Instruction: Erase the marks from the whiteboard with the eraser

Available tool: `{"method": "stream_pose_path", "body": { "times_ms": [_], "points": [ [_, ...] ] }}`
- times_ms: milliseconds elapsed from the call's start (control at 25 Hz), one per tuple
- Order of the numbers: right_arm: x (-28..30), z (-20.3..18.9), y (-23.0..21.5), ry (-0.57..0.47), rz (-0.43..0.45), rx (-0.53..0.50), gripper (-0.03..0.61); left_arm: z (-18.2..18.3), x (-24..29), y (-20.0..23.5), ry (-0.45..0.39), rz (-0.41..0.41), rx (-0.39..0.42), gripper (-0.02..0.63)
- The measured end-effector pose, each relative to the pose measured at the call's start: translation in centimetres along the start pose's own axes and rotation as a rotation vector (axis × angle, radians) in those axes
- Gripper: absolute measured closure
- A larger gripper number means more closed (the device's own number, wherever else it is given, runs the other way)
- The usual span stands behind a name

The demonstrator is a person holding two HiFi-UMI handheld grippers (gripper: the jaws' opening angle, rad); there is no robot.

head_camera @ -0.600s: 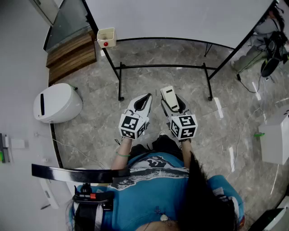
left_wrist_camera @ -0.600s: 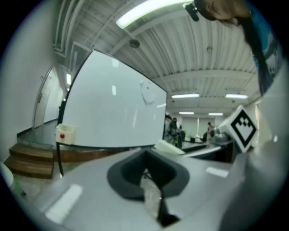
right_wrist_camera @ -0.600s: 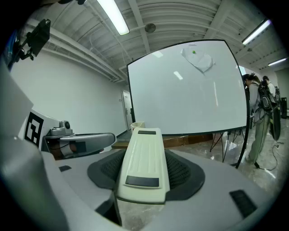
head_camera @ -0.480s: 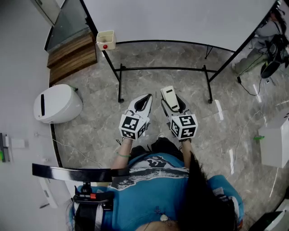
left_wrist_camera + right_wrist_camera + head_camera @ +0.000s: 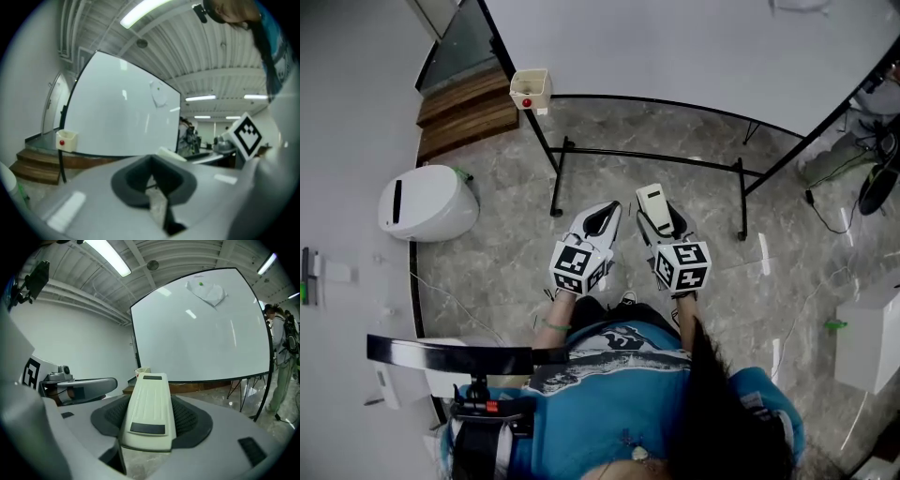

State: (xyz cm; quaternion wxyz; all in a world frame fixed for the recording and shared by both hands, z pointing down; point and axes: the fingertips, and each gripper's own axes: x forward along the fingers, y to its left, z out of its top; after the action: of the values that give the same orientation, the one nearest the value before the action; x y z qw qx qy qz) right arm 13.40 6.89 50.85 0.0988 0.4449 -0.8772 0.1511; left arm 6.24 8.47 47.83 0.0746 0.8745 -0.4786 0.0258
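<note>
Head view is shifting up toward the whiteboard (image 5: 675, 47) compared with half a second back, and the grippers are barely moving. Right gripper (image 5: 664, 223) is clamping the eraser (image 5: 653, 204). Left gripper (image 5: 602, 217) is sitting pinched together, empty. Smudged marks (image 5: 206, 290) are sitting high on the board, so the eraser is still hanging well short: looks like approach only, no wiping yet.

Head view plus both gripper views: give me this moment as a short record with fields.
Board: large white whiteboard on a black stand, upright ahead of the person
Marks: faint grey smudge with a green dot, near the board's top edge
Eraser: cream plastic block eraser, clamped in the right gripper, apart from the board
Free tool: left gripper, jaws together, empty
Stage: wiping not yet begun
Other: small cream box with a red dot, on the stand
</note>
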Motion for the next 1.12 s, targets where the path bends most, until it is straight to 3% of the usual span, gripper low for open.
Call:
{"method": "stream_pose_path", "body": {
  "times_ms": [600,920,1120],
  "points": [
    [3.9,1.0,-4.3,-0.004,0.033,0.038,0.314,0.6,5.3,2.5,0.022,0.023,0.014,0.609],
    [9.4,3.6,-7.3,-0.017,-0.031,-0.004,0.314,1.1,11.3,7.1,0.015,-0.041,0.021,0.609],
    [14.4,7.4,-11.2,-0.034,-0.136,-0.039,0.314,2.9,15.1,12.4,0.019,-0.062,0.064,0.609]
  ]
}}
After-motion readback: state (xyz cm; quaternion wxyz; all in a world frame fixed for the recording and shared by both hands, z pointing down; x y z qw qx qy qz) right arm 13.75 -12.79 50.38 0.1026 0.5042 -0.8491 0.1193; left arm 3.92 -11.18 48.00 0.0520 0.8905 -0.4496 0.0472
